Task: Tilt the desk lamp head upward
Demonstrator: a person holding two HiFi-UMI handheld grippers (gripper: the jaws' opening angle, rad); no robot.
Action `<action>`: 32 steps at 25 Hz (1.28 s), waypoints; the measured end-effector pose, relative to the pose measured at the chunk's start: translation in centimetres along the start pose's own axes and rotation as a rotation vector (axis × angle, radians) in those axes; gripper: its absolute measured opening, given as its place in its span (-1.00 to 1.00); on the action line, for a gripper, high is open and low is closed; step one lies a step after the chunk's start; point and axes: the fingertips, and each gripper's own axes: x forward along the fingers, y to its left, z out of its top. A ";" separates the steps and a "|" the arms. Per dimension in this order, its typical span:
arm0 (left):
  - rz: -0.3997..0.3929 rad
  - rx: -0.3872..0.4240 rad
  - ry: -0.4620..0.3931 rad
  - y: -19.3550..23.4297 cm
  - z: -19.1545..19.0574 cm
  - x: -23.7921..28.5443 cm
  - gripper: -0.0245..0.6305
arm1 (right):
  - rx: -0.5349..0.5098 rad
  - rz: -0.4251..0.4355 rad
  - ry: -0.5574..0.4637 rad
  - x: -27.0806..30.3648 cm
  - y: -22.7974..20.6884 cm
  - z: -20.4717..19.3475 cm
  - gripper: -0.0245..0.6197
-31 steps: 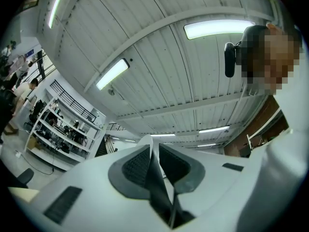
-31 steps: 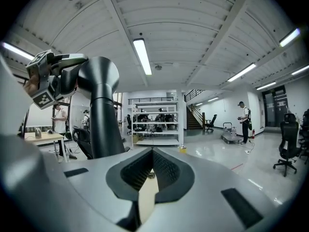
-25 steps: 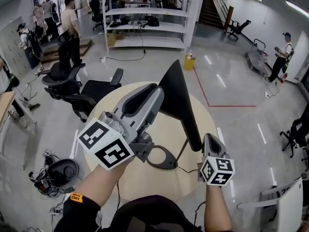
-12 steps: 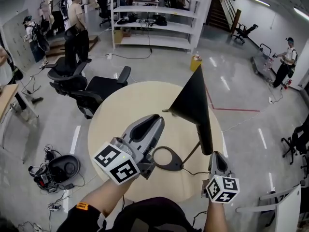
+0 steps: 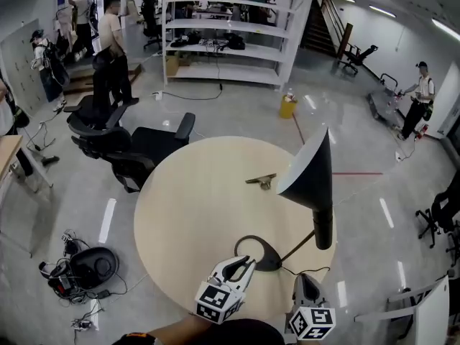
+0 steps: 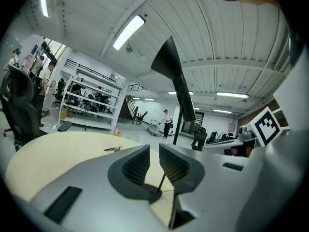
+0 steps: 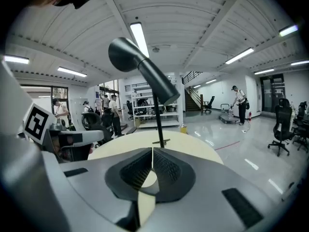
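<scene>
Desk lamp (image 5: 316, 214) stands on the table's (image 5: 194, 207) near-right part, head (image 5: 310, 175) high. Your left gripper (image 5: 243, 263) near its base (image 5: 259, 254): fingers slightly apart, empty. Your right gripper (image 5: 305, 280): fingers together, empty.

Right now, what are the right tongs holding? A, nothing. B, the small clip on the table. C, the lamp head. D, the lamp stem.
A: the right tongs are closed on each other with nothing between them, and the desk lamp stands apart beyond them.
</scene>
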 end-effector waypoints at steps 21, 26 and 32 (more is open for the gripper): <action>0.015 0.101 0.111 -2.1 -4.4 -6.8 -0.78 | -0.022 0.031 0.021 -3.0 6.2 -3.5 -0.87; 0.059 0.140 0.113 -8.2 -6.2 -8.9 -0.78 | -0.004 0.048 -0.022 -9.2 4.2 -4.7 -0.87; 0.127 0.156 0.095 -19.1 -9.6 -12.8 -0.78 | -0.011 0.072 -0.054 -19.6 0.8 -7.7 -0.87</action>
